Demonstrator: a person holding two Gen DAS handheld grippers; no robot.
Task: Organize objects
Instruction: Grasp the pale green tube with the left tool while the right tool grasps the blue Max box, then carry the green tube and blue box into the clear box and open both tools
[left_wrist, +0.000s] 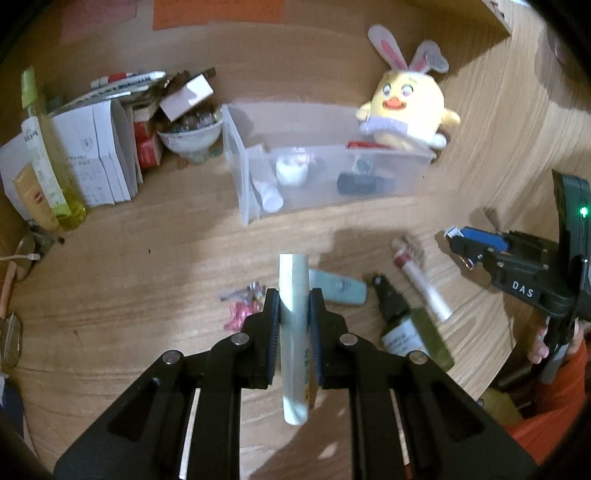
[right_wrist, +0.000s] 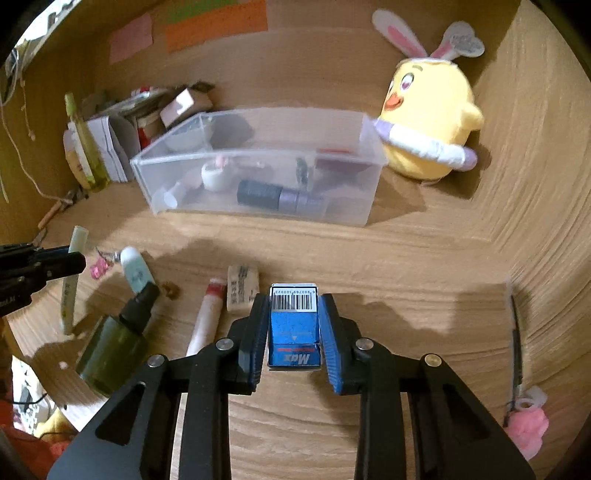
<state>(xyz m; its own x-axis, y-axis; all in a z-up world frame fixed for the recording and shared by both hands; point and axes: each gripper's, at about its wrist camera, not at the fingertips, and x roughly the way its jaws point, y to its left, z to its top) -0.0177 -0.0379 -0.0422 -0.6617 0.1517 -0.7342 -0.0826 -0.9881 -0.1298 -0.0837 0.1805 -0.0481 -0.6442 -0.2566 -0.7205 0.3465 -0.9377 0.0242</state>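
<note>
The left tongs (left_wrist: 293, 306) clamp a pale translucent tube (left_wrist: 293, 332) above the wooden counter (left_wrist: 147, 288), while the right tongs (right_wrist: 294, 317) grip a small blue cardboard box (right_wrist: 293, 328) (barcode end forward). Only the right view shows the pink fluffy charm (right_wrist: 528, 428); the clear plastic bin (left_wrist: 325, 184) sits beyond.

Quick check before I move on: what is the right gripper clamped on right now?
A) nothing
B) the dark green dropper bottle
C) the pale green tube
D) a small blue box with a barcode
D: in the right wrist view the right gripper is shut on the small blue box, barcode end forward; the dark green dropper bottle lies on the table to its left.
</note>
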